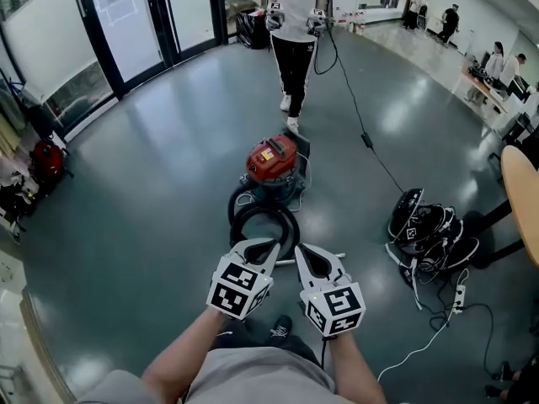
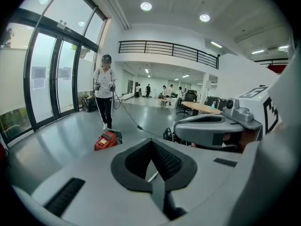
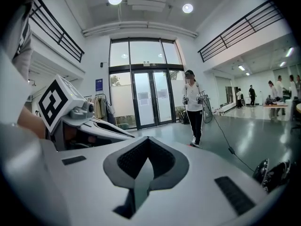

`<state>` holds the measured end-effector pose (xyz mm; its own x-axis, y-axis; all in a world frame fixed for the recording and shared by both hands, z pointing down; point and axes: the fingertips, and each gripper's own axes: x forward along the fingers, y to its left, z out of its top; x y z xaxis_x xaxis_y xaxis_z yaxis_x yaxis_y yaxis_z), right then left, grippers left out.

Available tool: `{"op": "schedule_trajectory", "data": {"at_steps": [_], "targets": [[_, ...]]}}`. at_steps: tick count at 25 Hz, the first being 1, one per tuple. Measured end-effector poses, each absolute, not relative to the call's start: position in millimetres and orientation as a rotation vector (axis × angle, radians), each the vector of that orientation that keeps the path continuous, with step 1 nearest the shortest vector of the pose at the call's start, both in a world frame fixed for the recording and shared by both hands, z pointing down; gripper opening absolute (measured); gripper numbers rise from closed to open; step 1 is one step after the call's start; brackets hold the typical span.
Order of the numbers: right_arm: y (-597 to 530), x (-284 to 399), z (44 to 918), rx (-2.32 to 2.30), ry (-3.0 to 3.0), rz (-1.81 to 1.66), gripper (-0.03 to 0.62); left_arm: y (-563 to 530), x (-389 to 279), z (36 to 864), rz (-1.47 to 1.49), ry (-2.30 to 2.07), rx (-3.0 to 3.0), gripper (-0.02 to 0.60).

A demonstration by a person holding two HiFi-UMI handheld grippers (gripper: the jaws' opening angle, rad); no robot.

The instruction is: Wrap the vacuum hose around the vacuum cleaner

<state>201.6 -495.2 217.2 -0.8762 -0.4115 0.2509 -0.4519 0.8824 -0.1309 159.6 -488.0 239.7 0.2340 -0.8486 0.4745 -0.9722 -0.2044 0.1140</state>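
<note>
The red vacuum cleaner (image 1: 271, 160) stands on the grey floor ahead of me. Its black hose (image 1: 263, 219) lies in loops on the floor against its near side. Both grippers hover side by side above the near end of the loops, touching nothing. My left gripper (image 1: 269, 248) is shut and empty, and so is my right gripper (image 1: 301, 252). The left gripper view shows the closed left gripper (image 2: 153, 160) with the vacuum cleaner (image 2: 106, 140) beyond it. The right gripper view shows the closed right gripper (image 3: 141, 171) pointing towards glass doors.
Another person (image 1: 296, 19) stands beyond the vacuum, trailing a cable (image 1: 364, 137) across the floor. A heap of black gear (image 1: 425, 225) and a power strip (image 1: 459, 297) lie at the right by a wooden table (image 1: 522, 196). Glass doors (image 1: 126, 15) line the far left.
</note>
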Motion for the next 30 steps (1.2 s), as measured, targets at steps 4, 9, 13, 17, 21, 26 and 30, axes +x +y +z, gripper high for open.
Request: {"op": "schedule_trajectory", "data": {"at_steps": [4, 9, 13, 17, 21, 26, 30], "targets": [[-501, 203, 207, 0.657, -2.856, 0.254, 0.002, -489, 158, 228, 0.435, -1.709, 2.127, 0.005], [-509, 207, 202, 0.669, -2.862, 0.244, 0.002, -491, 160, 224, 0.431, -1.716, 2.125, 0.005], [-512, 210, 200, 0.670, -2.866, 0.247, 0.002, -494, 162, 221, 0.425, -1.721, 2.127, 0.005], [-513, 209, 200, 0.664, -2.865, 0.248, 0.002, -497, 162, 220, 0.419, -1.719, 2.133, 0.005], [-515, 210, 200, 0.665, -2.871, 0.250, 0.002, -500, 165, 221, 0.420, -1.715, 2.138, 0.005], [-516, 210, 200, 0.663, -2.875, 0.247, 0.002, -502, 167, 221, 0.417, -1.713, 2.141, 0.005], [-516, 208, 199, 0.661, -2.877, 0.246, 0.002, -502, 168, 220, 0.414, -1.712, 2.143, 0.005]]}}
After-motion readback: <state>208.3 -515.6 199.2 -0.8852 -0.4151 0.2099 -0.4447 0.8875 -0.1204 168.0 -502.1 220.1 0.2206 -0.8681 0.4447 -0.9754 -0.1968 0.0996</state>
